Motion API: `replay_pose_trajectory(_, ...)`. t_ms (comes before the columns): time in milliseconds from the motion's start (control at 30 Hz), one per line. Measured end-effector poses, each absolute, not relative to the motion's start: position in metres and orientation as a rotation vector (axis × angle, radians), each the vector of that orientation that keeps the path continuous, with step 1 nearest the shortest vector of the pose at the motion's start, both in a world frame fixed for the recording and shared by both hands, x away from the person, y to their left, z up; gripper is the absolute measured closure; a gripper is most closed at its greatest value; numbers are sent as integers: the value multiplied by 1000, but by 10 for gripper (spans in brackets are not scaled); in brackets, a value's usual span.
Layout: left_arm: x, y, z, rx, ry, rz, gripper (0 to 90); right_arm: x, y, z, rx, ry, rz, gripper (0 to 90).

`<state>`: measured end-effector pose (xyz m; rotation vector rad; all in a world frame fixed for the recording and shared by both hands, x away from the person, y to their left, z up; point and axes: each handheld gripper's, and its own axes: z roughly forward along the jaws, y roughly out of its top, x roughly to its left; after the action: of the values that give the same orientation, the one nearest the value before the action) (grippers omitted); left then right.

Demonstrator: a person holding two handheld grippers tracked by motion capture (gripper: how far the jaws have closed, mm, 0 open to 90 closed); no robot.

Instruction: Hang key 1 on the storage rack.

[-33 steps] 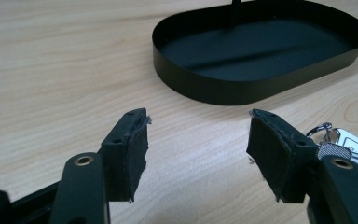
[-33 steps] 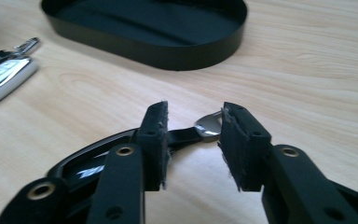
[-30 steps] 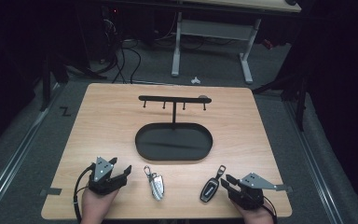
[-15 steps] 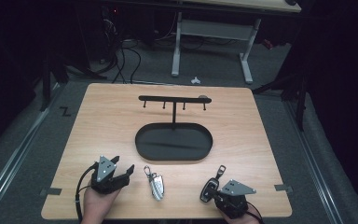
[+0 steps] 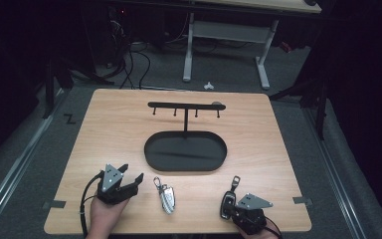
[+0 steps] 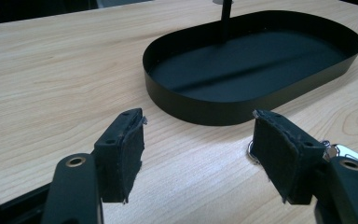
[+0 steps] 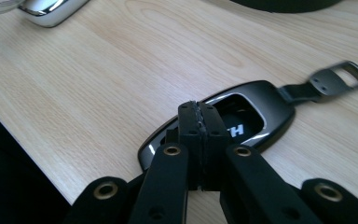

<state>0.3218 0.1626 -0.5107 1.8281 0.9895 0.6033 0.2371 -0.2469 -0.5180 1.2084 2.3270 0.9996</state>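
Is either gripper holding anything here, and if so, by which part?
Nothing is held. The right gripper is shut, pad to pad, tips over the black key fob. The left gripper is open above bare table.

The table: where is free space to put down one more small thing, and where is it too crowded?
On the table, the widest bare wood lies left of the black tray, up to the far left corner. A narrower strip runs right of the tray. The near edge is crowded: left gripper, silver key fob, black key fob and right gripper stand close together there.
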Motion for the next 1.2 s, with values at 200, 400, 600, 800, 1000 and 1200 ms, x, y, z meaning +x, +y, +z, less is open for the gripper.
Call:
replay_pose_trajectory(200, 324, 155, -510, 1842, 969, 597, 348, 236, -262, -519, 1248, 2288, 979, 897)
replay_pose_trajectory(400, 327, 150, -511, 1862, 954, 590, 348, 236, -279, -519, 1293, 2245, 965, 888)
replay_pose_trajectory(600, 326, 149, -511, 1865, 947, 593, 348, 238, -295, -519, 1343, 2198, 947, 882)
replay_pose_trajectory(800, 326, 151, -510, 1866, 952, 593, 348, 238, -305, -514, 1363, 2156, 956, 869)
replay_pose_trajectory(1000, 324, 157, -510, 1849, 968, 567, 355, 240, -310, -508, 1359, 2113, 976, 827)
replay_pose_trajectory(1200, 318, 165, -510, 1830, 999, 555, 342, 249, -317, -506, 1393, 2077, 952, 820)
